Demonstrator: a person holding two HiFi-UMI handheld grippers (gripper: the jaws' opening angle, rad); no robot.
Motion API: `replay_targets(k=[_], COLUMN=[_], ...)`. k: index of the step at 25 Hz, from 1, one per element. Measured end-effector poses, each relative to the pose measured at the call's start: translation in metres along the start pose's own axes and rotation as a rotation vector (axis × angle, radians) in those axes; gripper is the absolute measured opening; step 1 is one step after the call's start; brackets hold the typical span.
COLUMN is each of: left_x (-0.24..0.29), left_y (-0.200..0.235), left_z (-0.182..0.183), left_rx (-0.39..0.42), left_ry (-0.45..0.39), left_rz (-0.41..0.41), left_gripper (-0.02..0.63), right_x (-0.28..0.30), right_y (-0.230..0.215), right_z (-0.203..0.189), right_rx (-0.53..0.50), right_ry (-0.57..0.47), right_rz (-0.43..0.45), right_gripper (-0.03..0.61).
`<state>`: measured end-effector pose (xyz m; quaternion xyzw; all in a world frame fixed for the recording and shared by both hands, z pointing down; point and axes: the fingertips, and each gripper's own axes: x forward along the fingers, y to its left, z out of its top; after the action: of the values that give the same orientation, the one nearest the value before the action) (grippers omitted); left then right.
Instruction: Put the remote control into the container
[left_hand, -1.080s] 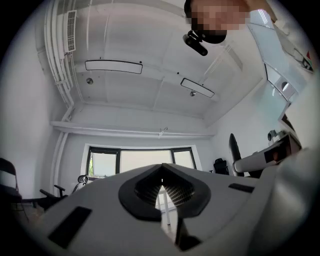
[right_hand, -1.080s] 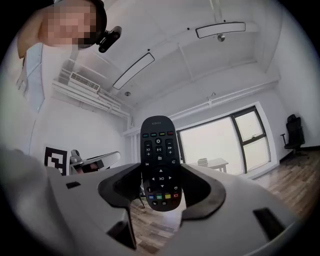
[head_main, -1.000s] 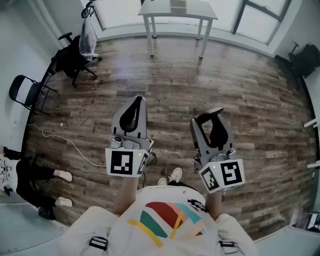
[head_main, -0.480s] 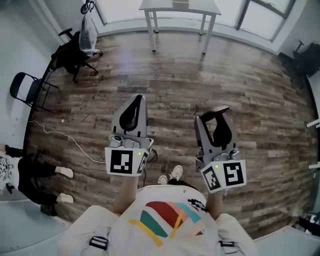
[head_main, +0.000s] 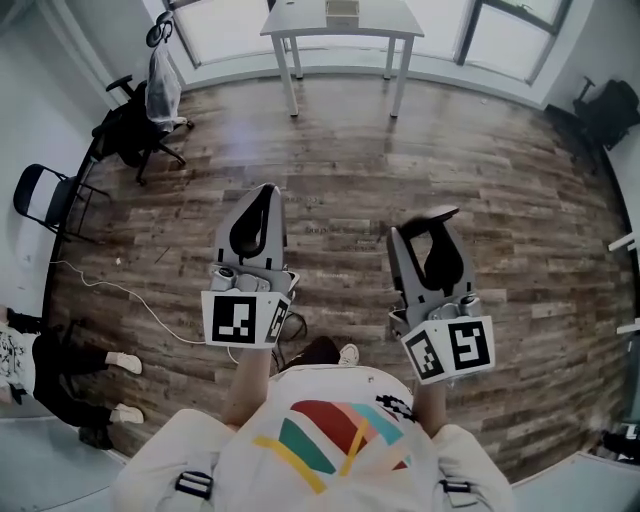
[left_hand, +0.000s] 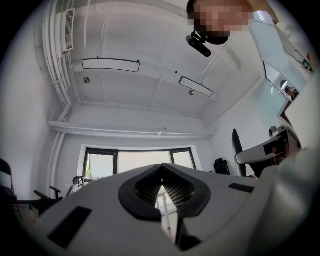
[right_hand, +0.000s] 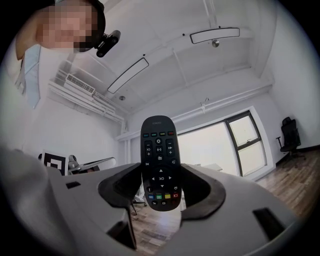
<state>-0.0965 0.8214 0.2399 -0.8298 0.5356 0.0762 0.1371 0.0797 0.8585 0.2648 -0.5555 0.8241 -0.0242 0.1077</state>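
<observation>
A black remote control (right_hand: 160, 160) with coloured buttons stands upright between the jaws of my right gripper (right_hand: 161, 186), which is shut on it. In the head view only its dark top end (head_main: 441, 213) pokes out beyond the right gripper (head_main: 432, 228). My left gripper (head_main: 262, 195) is held beside it at the same height, over the wooden floor. Its jaws meet with only a thin slit between them and hold nothing, as the left gripper view (left_hand: 161, 184) shows. A small box-like thing (head_main: 342, 10) sits on a white table (head_main: 285, 20) far ahead by the windows.
A black office chair (head_main: 135, 125) with a bag hung on it and a folding chair (head_main: 45, 195) stand at the left. A white cable (head_main: 140, 298) trails over the floor. A person's legs (head_main: 60, 370) show at lower left. Another dark chair (head_main: 610, 110) is at far right.
The room has slid in the head view as the person steps forward; the feet below have shifted. Both grippers keep their pose, and the right one still holds the remote.
</observation>
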Motion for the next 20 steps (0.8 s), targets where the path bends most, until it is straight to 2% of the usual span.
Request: replay_targets(k=[10, 20], left_x=[0.012, 0.093], left_y=[0.019, 0.04], left_z=[-0.013, -0.051], left_rx=[0.004, -0.021], left_ry=[0.005, 0.006], left_rz=[0.059, 0.039], left_gripper=[0.008, 0.008], right_x=[0.017, 0.087], right_y=[-0.016, -0.063], right_z=[-0.01, -0.026], right_rx=[-0.005, -0.013], right_ry=[0.016, 0.045], right_rz=[0.005, -0.031], right_gripper=[0.247, 0.247])
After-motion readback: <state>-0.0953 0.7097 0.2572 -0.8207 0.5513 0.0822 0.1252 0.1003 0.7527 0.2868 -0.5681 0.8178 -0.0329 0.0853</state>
